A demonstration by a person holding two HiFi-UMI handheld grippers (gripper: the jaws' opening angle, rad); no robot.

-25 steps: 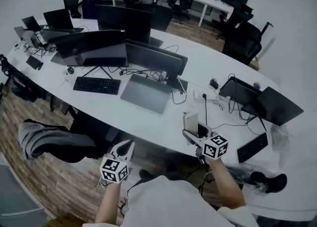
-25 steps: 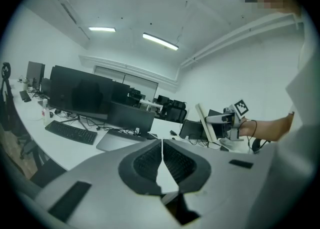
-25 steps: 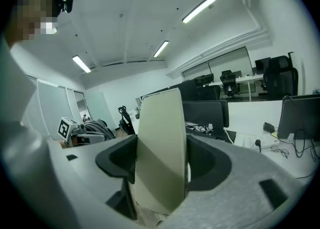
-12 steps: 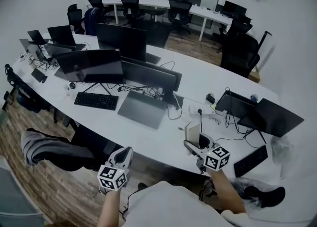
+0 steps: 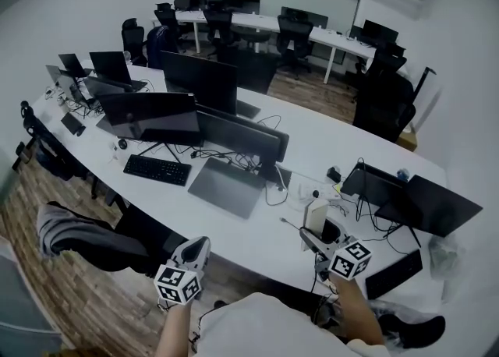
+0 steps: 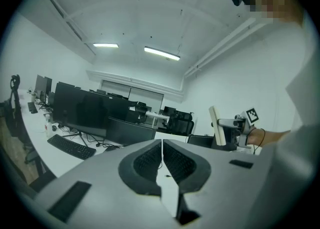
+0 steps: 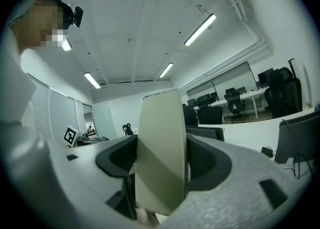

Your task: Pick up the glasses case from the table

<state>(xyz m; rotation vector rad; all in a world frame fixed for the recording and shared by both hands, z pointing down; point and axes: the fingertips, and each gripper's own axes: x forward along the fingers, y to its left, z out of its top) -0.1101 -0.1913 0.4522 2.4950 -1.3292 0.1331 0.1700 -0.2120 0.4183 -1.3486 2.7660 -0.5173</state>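
Gripping the glasses case (image 7: pixel 161 173), your right gripper (image 5: pixel 313 235) has its jaws clamped on either side. The case stands upright above the near edge of the bench (image 5: pixel 312 145), apparently clear of it, so the pick-up looks done. Only a steady hold is left. It is a pale, smooth, matte slab with softly rounded corners. Your left gripper (image 6: pixel 162 159) is empty, its ribbed dark pads pressed together. Beyond, the long, white, curved bench carries glossy black monitors (image 5: pixel 148 114).
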